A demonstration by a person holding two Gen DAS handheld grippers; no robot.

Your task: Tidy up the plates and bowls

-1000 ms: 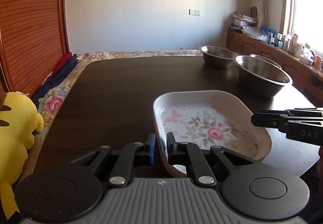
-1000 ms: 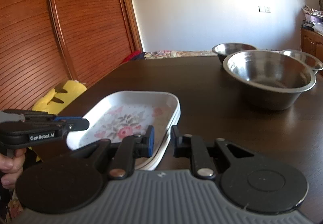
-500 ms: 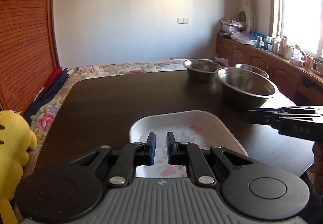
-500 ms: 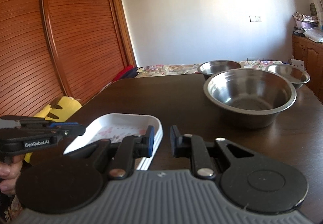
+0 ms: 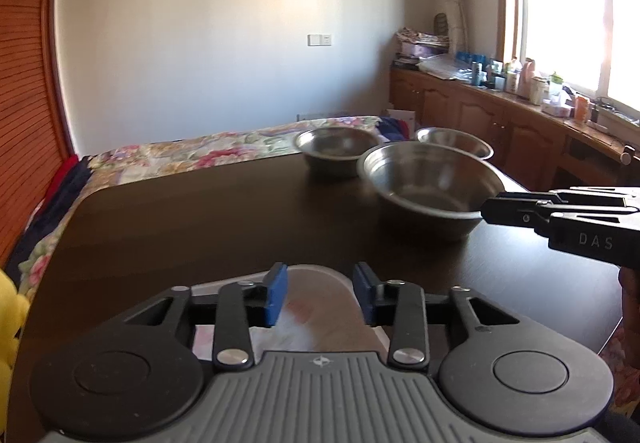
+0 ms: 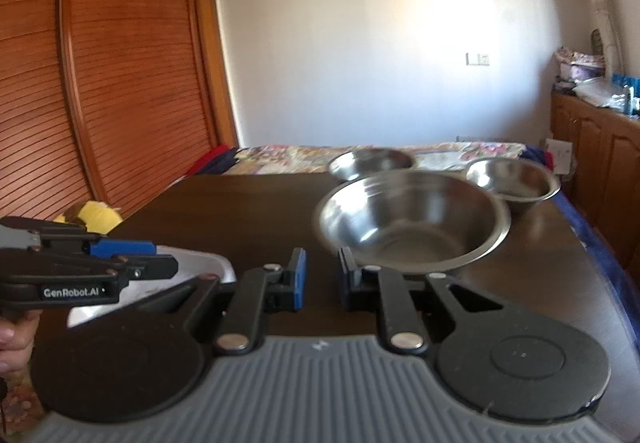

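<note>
Left tongs (image 5: 320, 293) point slightly down, jaws opening above the tray (image 5: 316, 319), unclamped. Right tongs (image 6: 322, 279) nearly together, empty. Bare table (image 5: 200, 227) ahead; bowls (image 5: 432, 187) far right.

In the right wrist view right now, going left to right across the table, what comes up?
Left gripper → floral dish beneath it → right gripper → large steel bowl → small steel bowl at the right. A third steel bowl sits behind the large one, so I leave it unranked.
</note>
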